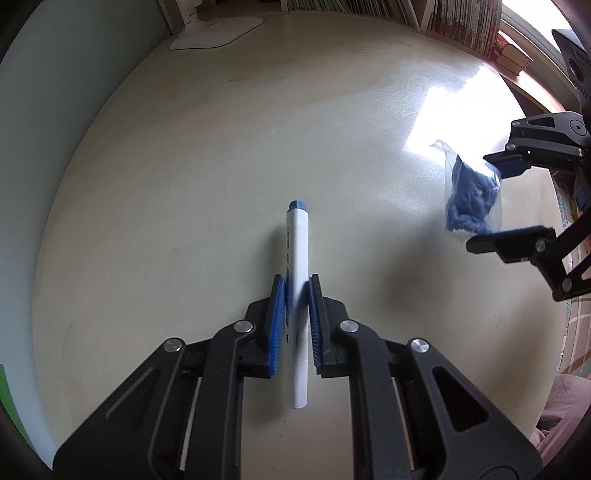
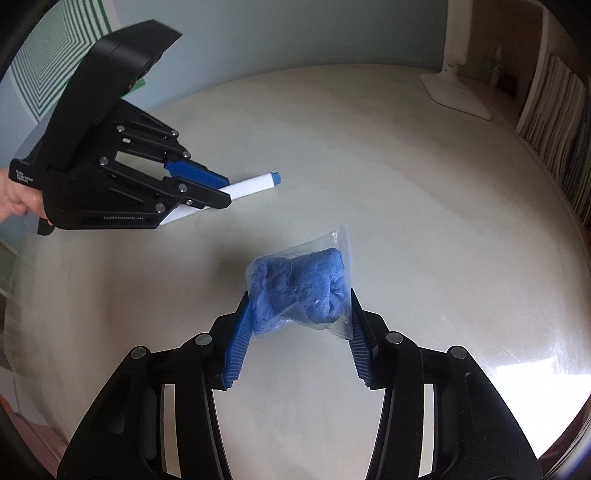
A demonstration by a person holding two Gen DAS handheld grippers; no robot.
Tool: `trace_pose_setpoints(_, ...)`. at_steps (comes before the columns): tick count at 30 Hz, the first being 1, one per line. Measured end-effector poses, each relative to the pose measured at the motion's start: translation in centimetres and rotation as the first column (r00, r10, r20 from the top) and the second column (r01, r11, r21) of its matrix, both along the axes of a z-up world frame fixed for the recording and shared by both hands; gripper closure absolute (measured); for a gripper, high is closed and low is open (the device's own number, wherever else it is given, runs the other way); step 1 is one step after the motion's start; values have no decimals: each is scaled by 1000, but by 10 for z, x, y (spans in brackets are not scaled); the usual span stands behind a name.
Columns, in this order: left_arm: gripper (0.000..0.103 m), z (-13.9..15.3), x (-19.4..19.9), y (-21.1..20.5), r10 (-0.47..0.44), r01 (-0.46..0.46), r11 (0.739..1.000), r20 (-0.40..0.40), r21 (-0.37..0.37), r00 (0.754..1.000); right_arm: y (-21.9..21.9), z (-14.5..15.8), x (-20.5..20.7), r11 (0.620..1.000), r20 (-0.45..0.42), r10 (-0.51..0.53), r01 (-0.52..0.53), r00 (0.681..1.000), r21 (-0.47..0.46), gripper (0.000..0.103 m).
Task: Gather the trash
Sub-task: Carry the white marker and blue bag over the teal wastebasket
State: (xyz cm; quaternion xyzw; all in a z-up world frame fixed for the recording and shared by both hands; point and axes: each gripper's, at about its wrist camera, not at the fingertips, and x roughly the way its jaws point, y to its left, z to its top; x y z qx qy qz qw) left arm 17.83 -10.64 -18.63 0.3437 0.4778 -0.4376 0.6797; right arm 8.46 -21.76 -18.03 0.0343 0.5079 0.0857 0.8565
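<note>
My left gripper (image 1: 296, 284) is shut on a white marker with a blue cap (image 1: 296, 258), held lengthwise between the blue pads just above the pale table (image 1: 184, 184). It also shows in the right wrist view (image 2: 221, 192), with the marker (image 2: 255, 183) sticking out. My right gripper (image 2: 299, 299) holds a clear plastic bag with a crumpled blue cloth inside (image 2: 301, 291), its pads pressing both sides of the bag. In the left wrist view the bag (image 1: 471, 201) sits between the right gripper's fingers (image 1: 509, 164) at the right.
A white lamp base (image 1: 218, 31) stands at the table's far edge, also in the right wrist view (image 2: 456, 92). A row of books (image 1: 461, 18) lines the back. A green striped poster (image 2: 55, 55) hangs on the wall.
</note>
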Motion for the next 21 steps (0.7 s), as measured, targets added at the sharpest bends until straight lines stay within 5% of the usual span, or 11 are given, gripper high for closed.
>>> trace_pose_setpoints(11, 92, 26, -51, -38, -103, 104, 995, 59, -4, 993, -49, 24, -79, 988, 40, -154, 154, 987, 4, 54)
trace_pose_setpoints(21, 92, 41, -155, -117, -327, 329, 944, 70, -25, 942, -107, 34, -222, 915, 62, -403, 403, 913, 8, 54)
